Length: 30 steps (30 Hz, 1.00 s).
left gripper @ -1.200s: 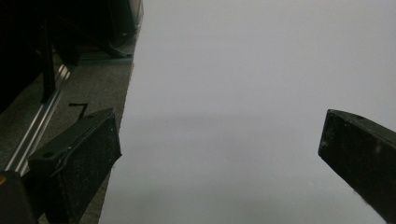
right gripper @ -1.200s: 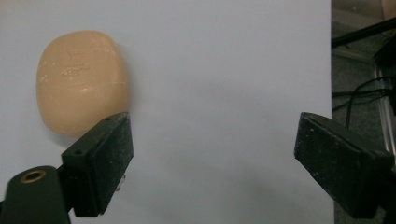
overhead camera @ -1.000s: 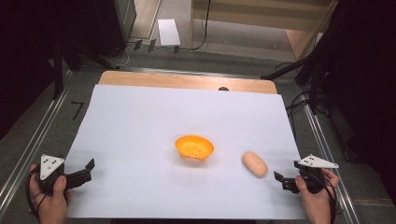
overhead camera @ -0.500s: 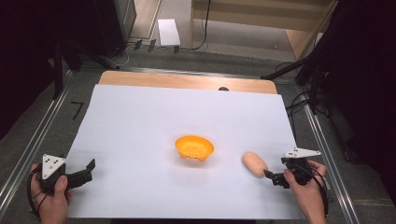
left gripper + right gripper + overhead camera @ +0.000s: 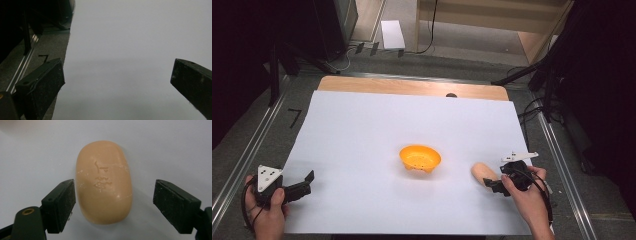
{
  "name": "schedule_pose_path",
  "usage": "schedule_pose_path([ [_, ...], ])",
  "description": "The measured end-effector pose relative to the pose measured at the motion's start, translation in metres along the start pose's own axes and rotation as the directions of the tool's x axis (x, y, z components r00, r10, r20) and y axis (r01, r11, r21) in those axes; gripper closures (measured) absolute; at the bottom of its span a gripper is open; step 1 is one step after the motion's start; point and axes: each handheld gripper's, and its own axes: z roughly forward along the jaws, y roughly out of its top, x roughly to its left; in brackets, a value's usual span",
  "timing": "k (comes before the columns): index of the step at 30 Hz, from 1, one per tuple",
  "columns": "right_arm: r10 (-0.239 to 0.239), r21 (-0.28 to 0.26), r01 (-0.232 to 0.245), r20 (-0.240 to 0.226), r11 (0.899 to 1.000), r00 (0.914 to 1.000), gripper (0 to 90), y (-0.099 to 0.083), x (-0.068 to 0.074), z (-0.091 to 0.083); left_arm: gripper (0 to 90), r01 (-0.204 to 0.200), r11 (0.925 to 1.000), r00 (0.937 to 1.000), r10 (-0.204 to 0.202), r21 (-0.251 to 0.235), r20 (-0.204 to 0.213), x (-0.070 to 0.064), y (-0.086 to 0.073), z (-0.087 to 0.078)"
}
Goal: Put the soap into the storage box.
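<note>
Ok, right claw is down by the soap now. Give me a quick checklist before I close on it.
1. Right claw open wide enough: ok, both jaws stand apart with the soap bar between them.
2. Soap centred between the jaws: not ok, it sits close to the left jaw in the right gripper view, with a clear gap on the other side.
3. Jaws already touching the soap: cannot tell on the near side; the far jaw is apart.
4. Soap lying flat on the white sheet: ok, stamped face up.
5. Orange bowl upright and apart from the soap: ok.
6. Left claw out of the way: ok, open over the sheet's edge.
</note>
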Motion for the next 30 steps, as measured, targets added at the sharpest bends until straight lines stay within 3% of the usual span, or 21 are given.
schedule_pose_path([
  [7, -0.002, 0.029, 0.002, -0.003, 1.0, 1.0, 20.0, 0.006, 0.005, 0.008, 0.0, -0.001, 1.0, 1.0, 0.001, 0.002, 0.001, 0.0, 0.0, 0.0],
  [10, -0.02, 0.052, 0.019, 0.018, 0.998, 0.9996, 21.6, 0.009, 0.009, 0.014, 0.0, 0.0, 1.0, 1.0, 0.0, 0.002, 0.001, 0.0, 0.0, 0.0],
  [16, -0.026, 0.069, 0.024, 0.032, 0.997, 0.9992, 31.2, 0.011, 0.014, 0.02, 0.0, -0.001, 1.0, 1.0, 0.001, 0.005, 0.0, 0.0, 0.0, 0.0],
  [19, -0.08, 0.092, 0.072, 0.08, 0.993, 0.9936, 32.4, 0.012, 0.019, 0.024, 0.0, -0.002, 1.0, 1.0, 0.002, 0.006, -0.002, 0.0, 0.0, 0.0],
  [26, -0.077, 0.085, 0.074, 0.032, 0.994, 0.9965, 32.7, 0.011, 0.012, 0.026, 0.0, 0.0, 1.0, 1.0, 0.0, 0.007, -0.001, 0.0, 0.0, 0.0],
  [30, -0.068, 0.076, 0.064, 0.052, 0.995, 0.9963, 32.6, 0.009, 0.014, 0.026, 0.0, -0.002, 1.0, 1.0, 0.002, 0.007, 0.004, 0.0, 0.0, 0.001],
])
